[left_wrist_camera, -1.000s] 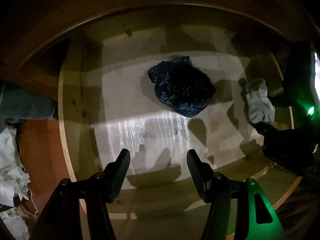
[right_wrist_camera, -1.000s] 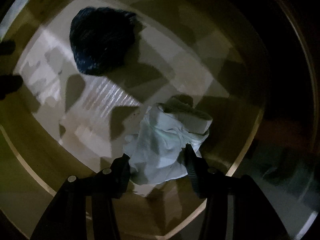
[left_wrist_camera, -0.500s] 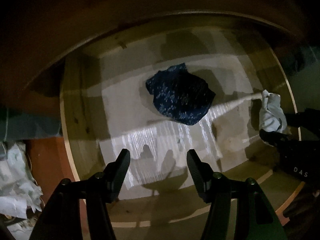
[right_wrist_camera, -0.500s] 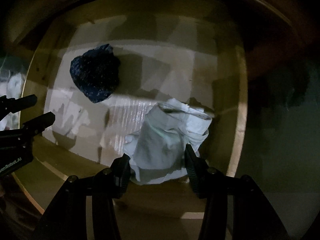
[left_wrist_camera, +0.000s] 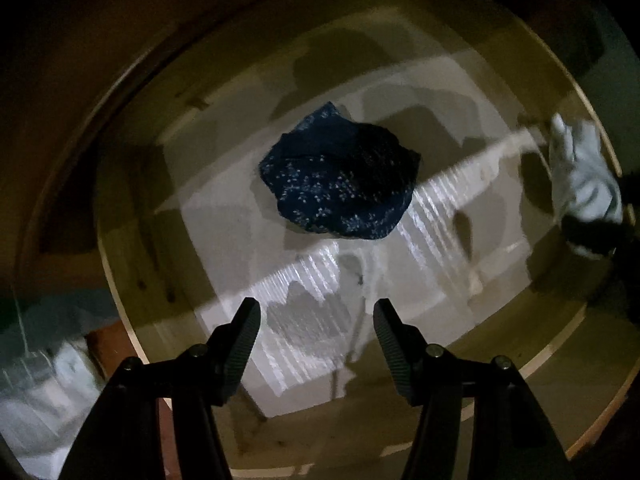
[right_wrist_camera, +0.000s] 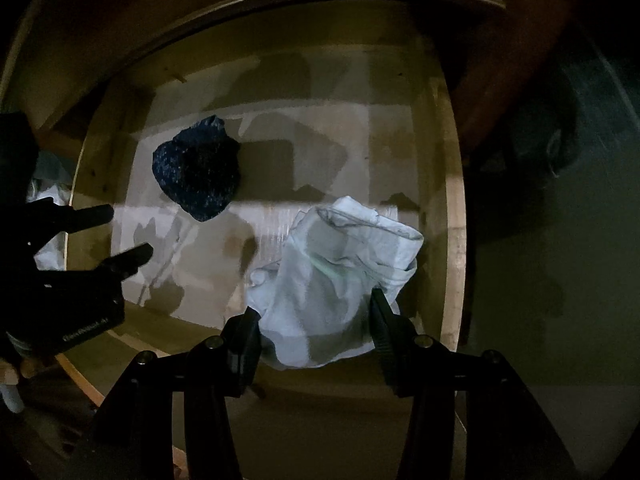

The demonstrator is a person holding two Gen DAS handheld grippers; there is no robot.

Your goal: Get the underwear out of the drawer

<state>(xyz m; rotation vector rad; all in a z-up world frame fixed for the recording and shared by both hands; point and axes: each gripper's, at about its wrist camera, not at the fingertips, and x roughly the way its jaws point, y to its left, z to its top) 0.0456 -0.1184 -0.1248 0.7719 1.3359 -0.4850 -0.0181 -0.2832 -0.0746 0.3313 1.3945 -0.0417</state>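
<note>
Dim light fills an open wooden drawer [left_wrist_camera: 120, 264] with a pale liner on its bottom, streaked by a bright band across the middle. Two pieces of underwear are in play. The pale piece of underwear [right_wrist_camera: 336, 276] is pinched between the pads of the right gripper [right_wrist_camera: 316, 328], bunched and hanging over the drawer's right side near the right wall; in the left wrist view the same bundle shows at the far right edge. Whether its lowest fold touches the liner cannot be told. The dark blue speckled underwear [left_wrist_camera: 340, 176] lies crumpled on the liner toward the far middle of the drawer, with nothing touching it.

The left gripper [left_wrist_camera: 316, 328] hangs over the near part of the drawer with its jaws moderately wide and nothing between them, well apart from the blue piece.

By my reading, the task is roughly halfway: one garment is gripped but not yet clear of the drawer, and the blue one is untouched. Nothing else lies inside. Outside the left wall, some pale crumpled cloth [left_wrist_camera: 36, 408] shows, too blurred to identify.
</note>
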